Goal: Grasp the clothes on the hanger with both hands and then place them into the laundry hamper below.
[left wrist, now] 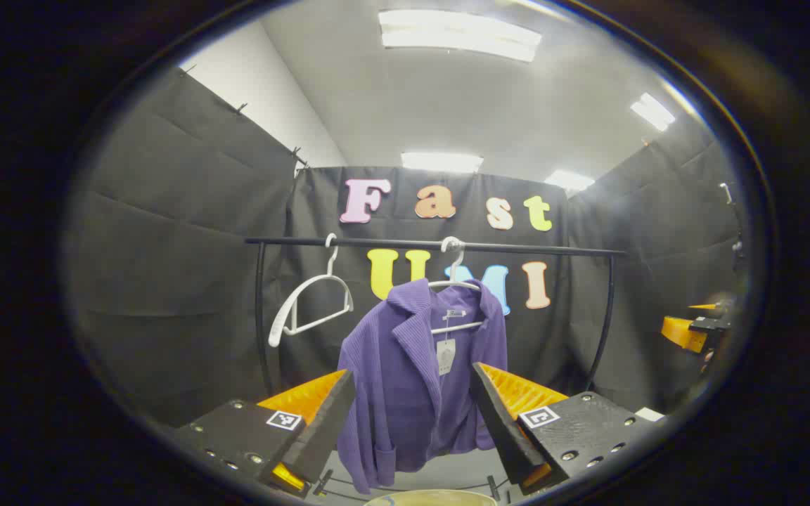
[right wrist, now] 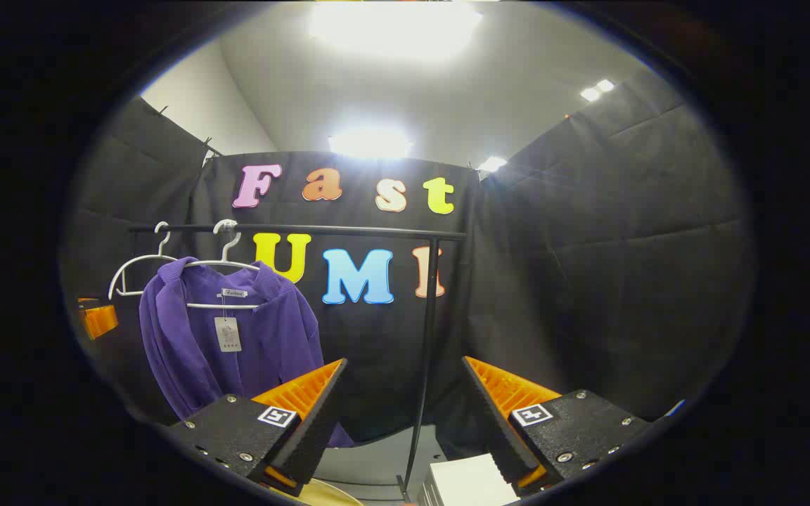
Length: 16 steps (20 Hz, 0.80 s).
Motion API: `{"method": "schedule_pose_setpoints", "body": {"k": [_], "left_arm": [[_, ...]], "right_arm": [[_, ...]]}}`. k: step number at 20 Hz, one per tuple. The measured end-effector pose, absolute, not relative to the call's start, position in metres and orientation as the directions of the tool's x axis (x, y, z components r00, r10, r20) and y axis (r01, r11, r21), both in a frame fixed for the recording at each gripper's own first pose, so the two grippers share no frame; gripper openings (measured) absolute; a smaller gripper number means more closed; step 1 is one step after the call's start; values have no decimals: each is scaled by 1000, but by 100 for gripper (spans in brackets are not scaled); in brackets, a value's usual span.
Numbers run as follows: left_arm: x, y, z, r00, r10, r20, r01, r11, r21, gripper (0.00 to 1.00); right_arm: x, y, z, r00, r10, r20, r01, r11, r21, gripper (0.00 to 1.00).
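A purple jacket hangs on a white hanger from a black rail, with a paper tag at its collar. My left gripper is open in front of it, some way off, and the jacket shows between its fingers. In the right gripper view the jacket hangs to the left, and my right gripper is open, facing the rack's right post. The hamper's pale rim peeks in below the jacket, and again low in the right gripper view as the rim.
An empty white hanger hangs left of the jacket on the same rail. The right gripper shows at the far right edge, the left gripper at the far left edge. A white box-like object sits by the post's foot.
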<state>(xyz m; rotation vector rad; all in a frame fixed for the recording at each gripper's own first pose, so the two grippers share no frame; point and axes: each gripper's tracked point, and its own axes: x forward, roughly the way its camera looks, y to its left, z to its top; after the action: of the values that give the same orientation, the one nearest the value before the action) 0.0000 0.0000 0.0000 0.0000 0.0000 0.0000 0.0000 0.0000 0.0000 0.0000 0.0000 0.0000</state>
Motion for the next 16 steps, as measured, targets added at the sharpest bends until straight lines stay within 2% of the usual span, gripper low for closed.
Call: {"method": "schedule_pose_setpoints", "body": {"k": [2, 3, 4, 5, 6, 8, 9, 11, 12, 15, 16], "left_arm": [[-5, 3, 1, 1000, 5, 1, -5, 1000, 4, 100], [-7, 5, 1, 1000, 9, -2, -9, 1000, 10, 95], [-6, 7, 0, 1000, 14, -6, -14, 1000, 15, 95], [-5, 8, -1, 1000, 19, -11, -19, 1000, 18, 100], [-4, 8, -2, 1000, 21, -15, -21, 1000, 17, 95], [-2, 7, -2, 1000, 18, -17, -18, 1000, 10, 95], [-2, 7, -4, 1000, 16, -19, -16, 1000, 7, 100], [-2, 7, -8, 1000, 14, -26, -14, 1000, 0, 100], [-2, 8, -11, 999, 14, -32, -14, 1000, -5, 95], [-2, 9, -20, 999, 8, -45, -9, 999, -33, 95], [-1, 9, -22, 999, 6, -49, -8, 999, -42, 100]], "right_arm": [[1, 4, -3, 1000, 13, -13, -13, 1000, 11, 95], [2, 8, -3, 1000, 21, -18, -21, 1000, 18, 95], [2, 11, -5, 999, 29, -23, -29, 999, 24, 95], [2, 14, -5, 999, 36, -27, -35, 999, 28, 95], [2, 15, -5, 999, 39, -30, -38, 999, 30, 95], [5, 14, -6, 999, 39, -31, -38, 999, 30, 95], [5, 13, -6, 999, 37, -31, -36, 999, 30, 95], [4, 13, -6, 999, 34, -38, -33, 999, 29, 95], [2, 13, -9, 998, 32, -45, -31, 999, 26, 95], [-4, 20, -11, 997, 44, -55, -44, 999, 0, 96], [-4, 26, -9, 997, 55, -56, -56, 998, -9, 95]]}}
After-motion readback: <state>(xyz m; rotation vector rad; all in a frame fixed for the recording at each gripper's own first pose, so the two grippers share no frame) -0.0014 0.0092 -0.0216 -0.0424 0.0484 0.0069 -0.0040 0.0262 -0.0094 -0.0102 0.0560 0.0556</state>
